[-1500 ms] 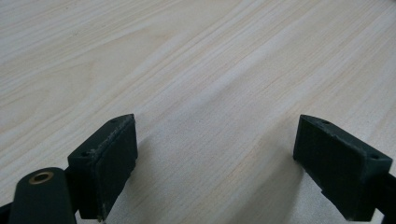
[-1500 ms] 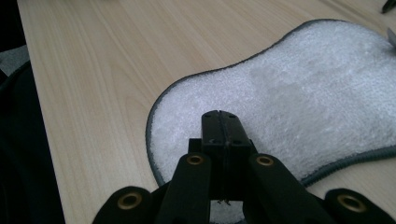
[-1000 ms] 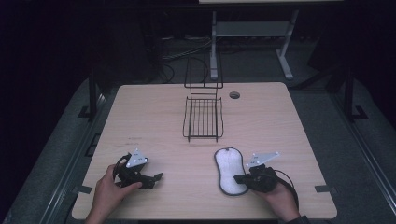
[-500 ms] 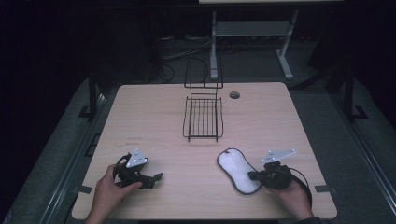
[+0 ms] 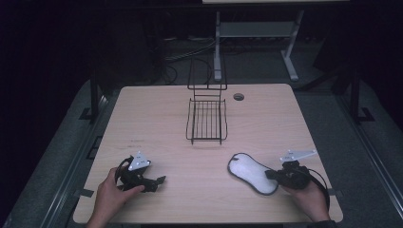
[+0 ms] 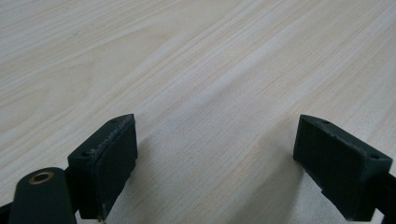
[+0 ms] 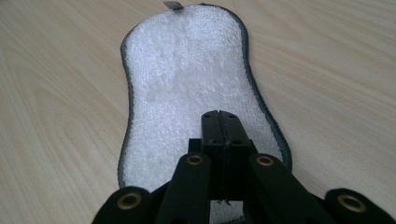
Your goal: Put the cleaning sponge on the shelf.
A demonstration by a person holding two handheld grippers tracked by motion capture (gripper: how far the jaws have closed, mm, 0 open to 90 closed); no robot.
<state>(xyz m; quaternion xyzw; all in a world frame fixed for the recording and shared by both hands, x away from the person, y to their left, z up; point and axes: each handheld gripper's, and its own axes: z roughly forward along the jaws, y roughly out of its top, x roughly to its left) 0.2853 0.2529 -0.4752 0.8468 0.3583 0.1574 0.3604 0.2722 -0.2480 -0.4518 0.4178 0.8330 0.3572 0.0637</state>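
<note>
my right gripper (image 5: 272, 175) is clenched tight, jaws pressed flat together over the near end of the white pad (image 5: 252, 173), a peanut-shaped piece of terry cloth with a dark stitched edge; in the right gripper view the closed tips sit on top of the pile of the pad (image 7: 187, 93), and i cannot tell whether any cloth is actually pinched between them or whether they only bear down on it; that is my first worry: if nothing is caught, a lift will come up empty, and a drag across the table (image 5: 166, 114) will let the pad bunch up or skid out from under the tips; if only a few loops are caught, the pad will hang for a moment and then drop.

the pad lies flat near the front right of the table, angled, its far end pointing toward the black wire basket (image 5: 207, 121), which stands well apart at the middle; a swing toward that basket with a limp cloth could snag the dangling end on the wire rim and pull it loose.

my left gripper (image 5: 159, 180) rests at the front left, jaws spread wide with bare wood between them, holding nothing; it is too far off to catch a slipping pad, so any slip falls on the right hand alone; the pad's near edge is also close to the table's front, and a backward tug could drag it off.
</note>
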